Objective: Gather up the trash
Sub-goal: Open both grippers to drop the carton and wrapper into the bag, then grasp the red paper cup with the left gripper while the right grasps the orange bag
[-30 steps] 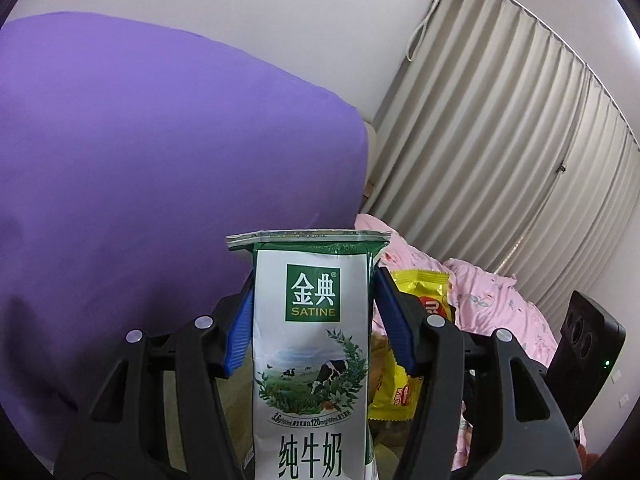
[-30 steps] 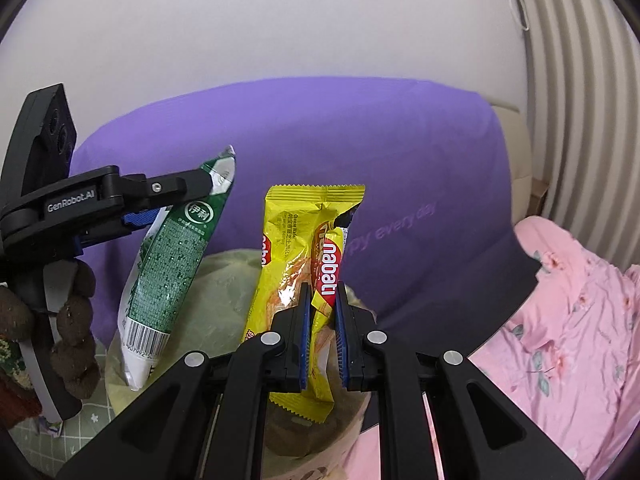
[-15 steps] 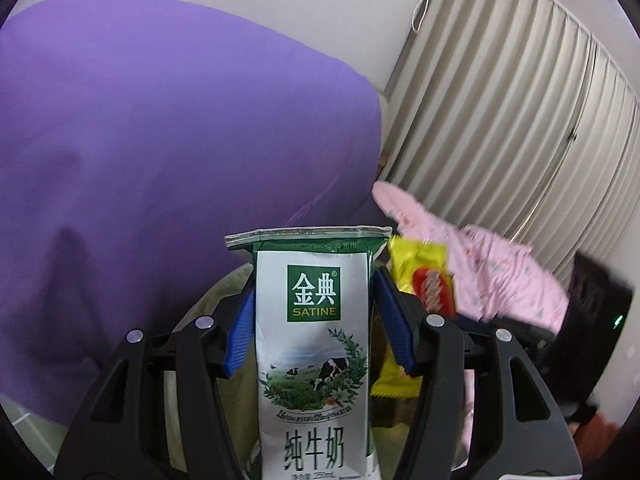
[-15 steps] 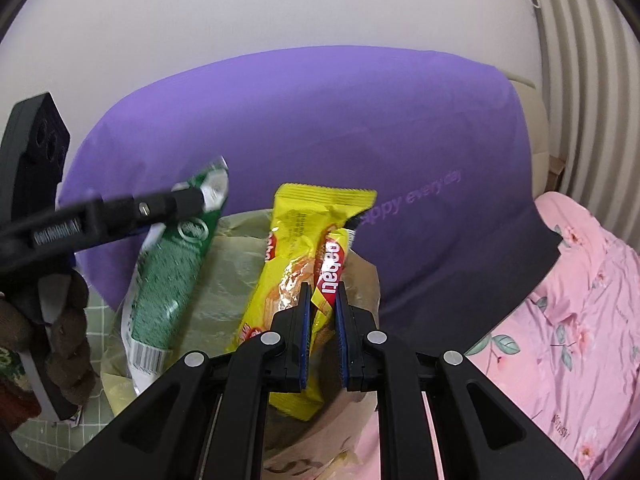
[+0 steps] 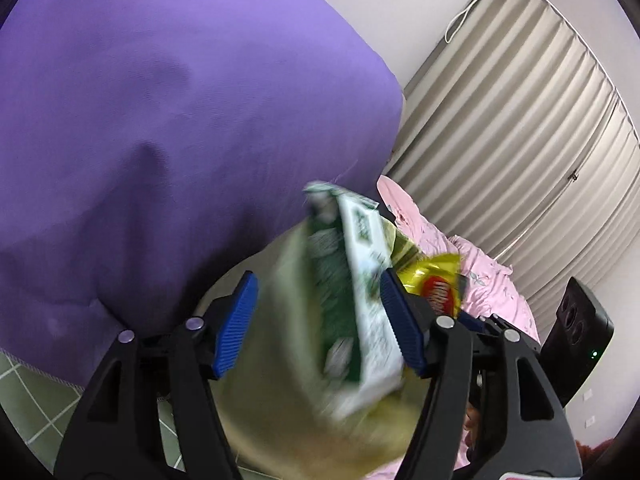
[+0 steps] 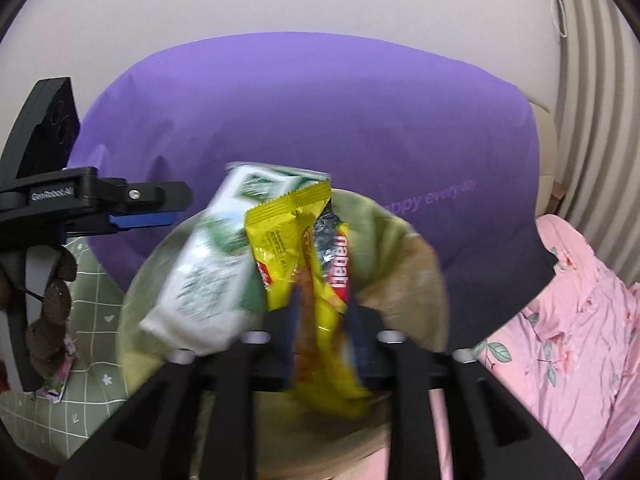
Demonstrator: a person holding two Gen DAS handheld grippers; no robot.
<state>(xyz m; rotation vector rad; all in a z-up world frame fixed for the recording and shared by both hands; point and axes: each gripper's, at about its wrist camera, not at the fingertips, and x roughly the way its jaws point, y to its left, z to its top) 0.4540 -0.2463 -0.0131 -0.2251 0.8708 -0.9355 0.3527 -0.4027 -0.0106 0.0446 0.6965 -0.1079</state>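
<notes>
My left gripper (image 5: 320,320) is open; the green and white milk carton (image 5: 356,300) tumbles blurred between its blue pads (image 5: 236,320), tilted toward the right pad, over the open olive-tan trash bag (image 5: 280,392). In the right wrist view the carton (image 6: 208,264) falls tilted over the bag (image 6: 400,256). My right gripper (image 6: 322,332) is open; the yellow snack wrapper (image 6: 320,280) hangs loose and blurred between its spread fingers. The wrapper also shows in the left wrist view (image 5: 436,288), and the left gripper shows in the right wrist view (image 6: 136,216).
A large purple pillow (image 6: 320,120) stands behind the bag. Pink floral bedding (image 6: 568,340) lies to the right. A green checked sheet (image 6: 80,380) lies at the left. Beige curtains (image 5: 520,120) hang at the right. A brown plush toy (image 6: 52,320) hangs at the left.
Both grippers have opened. The milk carton has left the left gripper's grip and tips over the bag. The yellow wrapper slips loose from the right gripper.
</notes>
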